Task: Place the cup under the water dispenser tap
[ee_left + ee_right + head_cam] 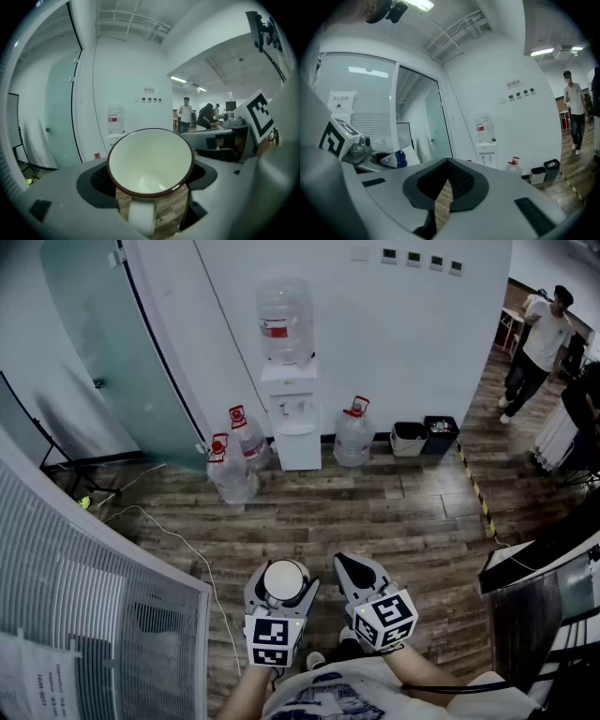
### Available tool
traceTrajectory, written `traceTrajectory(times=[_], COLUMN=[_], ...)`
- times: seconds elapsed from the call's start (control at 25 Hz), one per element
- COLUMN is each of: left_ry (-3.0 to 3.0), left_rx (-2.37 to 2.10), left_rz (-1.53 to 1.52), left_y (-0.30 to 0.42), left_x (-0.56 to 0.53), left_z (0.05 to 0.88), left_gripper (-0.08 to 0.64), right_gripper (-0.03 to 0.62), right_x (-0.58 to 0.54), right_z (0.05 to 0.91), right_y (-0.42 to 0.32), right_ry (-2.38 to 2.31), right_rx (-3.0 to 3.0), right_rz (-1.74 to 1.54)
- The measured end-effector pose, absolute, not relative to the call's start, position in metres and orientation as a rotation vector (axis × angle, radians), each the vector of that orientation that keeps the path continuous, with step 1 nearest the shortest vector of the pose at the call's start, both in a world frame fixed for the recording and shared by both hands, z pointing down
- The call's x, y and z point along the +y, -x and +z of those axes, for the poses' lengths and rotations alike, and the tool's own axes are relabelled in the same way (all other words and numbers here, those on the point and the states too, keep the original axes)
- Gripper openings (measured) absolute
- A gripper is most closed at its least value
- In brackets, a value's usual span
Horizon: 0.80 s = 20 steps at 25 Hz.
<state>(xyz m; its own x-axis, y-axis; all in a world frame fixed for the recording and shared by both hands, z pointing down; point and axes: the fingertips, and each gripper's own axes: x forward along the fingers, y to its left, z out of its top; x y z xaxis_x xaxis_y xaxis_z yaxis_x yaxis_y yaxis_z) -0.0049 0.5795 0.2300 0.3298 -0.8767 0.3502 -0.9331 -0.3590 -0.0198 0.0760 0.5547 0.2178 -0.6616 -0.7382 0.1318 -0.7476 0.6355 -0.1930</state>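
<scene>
Flanking water dispenser (295, 423) at far wall (412, 343): three spare jugs (246, 437), two on its left, one on its right. Two bins (409, 438) further right, person (539, 338) beyond. One cable (169, 538) lies on wood floor (375, 512) at left. Left gripper (282, 589) clamped on one cup (286, 577), well short of dispenser, mouth up, axis near upright, handle toward holder. Right gripper (348, 567) closed, empty.
</scene>
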Motion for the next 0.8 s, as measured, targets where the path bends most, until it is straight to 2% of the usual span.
traceTrajectory(times=[0.8], left_ry=[-2.387], left_rx=[-1.676], left_rz=[0.456], left_y=[-0.02], left_x=[0.508], left_z=[0.233], left_gripper=[0.448], right_gripper=[0.018], right_x=[0.478], right_z=[0.229], right_y=[-0.108], right_ry=[-1.277], right_rx=[-2.793], right_rz=[0.43])
